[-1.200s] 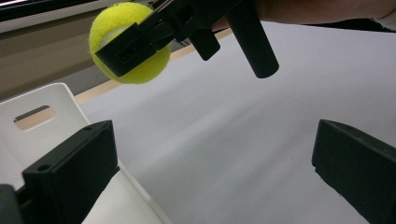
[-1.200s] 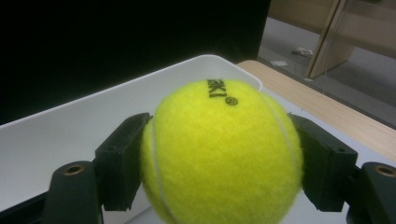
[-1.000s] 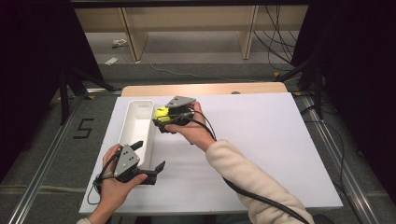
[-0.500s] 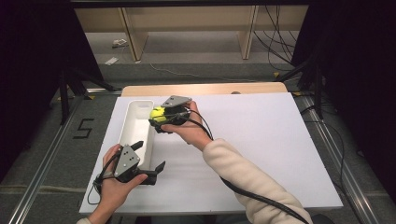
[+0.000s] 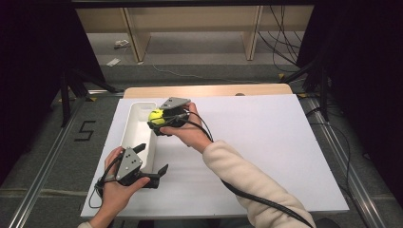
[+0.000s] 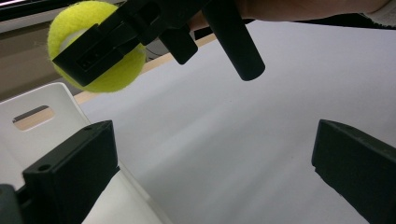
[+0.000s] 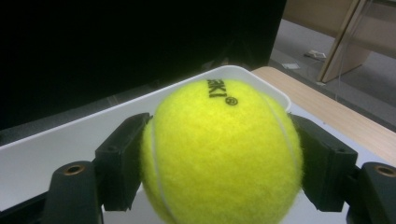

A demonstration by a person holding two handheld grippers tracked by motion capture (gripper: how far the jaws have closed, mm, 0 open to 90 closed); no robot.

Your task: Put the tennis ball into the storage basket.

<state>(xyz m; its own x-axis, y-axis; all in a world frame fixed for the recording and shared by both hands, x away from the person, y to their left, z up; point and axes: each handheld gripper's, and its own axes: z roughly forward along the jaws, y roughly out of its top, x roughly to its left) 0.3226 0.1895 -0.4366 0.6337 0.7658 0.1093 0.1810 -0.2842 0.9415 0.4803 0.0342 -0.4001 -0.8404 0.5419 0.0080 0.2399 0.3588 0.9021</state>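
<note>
You had a yellow tennis ball (image 7: 222,154) printed with black letters, seen upside down and only partly readable, beside a small registered-trademark sign. On the floor left of the table, a black numeral 5 (image 5: 86,130) was marked.

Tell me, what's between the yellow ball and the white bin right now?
Nothing but air: in the right gripper view the tennis ball, clamped by the right gripper, hangs over the white bin, and the high view shows it above the bin's rim.

The tennis ball (image 7: 219,154) is fuzzy yellow felt; the bin (image 5: 135,130) smooth, slightly glossy white plastic. The right gripper (image 7: 219,168) has matt black plastic jaws. Matt white board (image 5: 266,142) covers the wooden worktop (image 5: 209,90).
</note>
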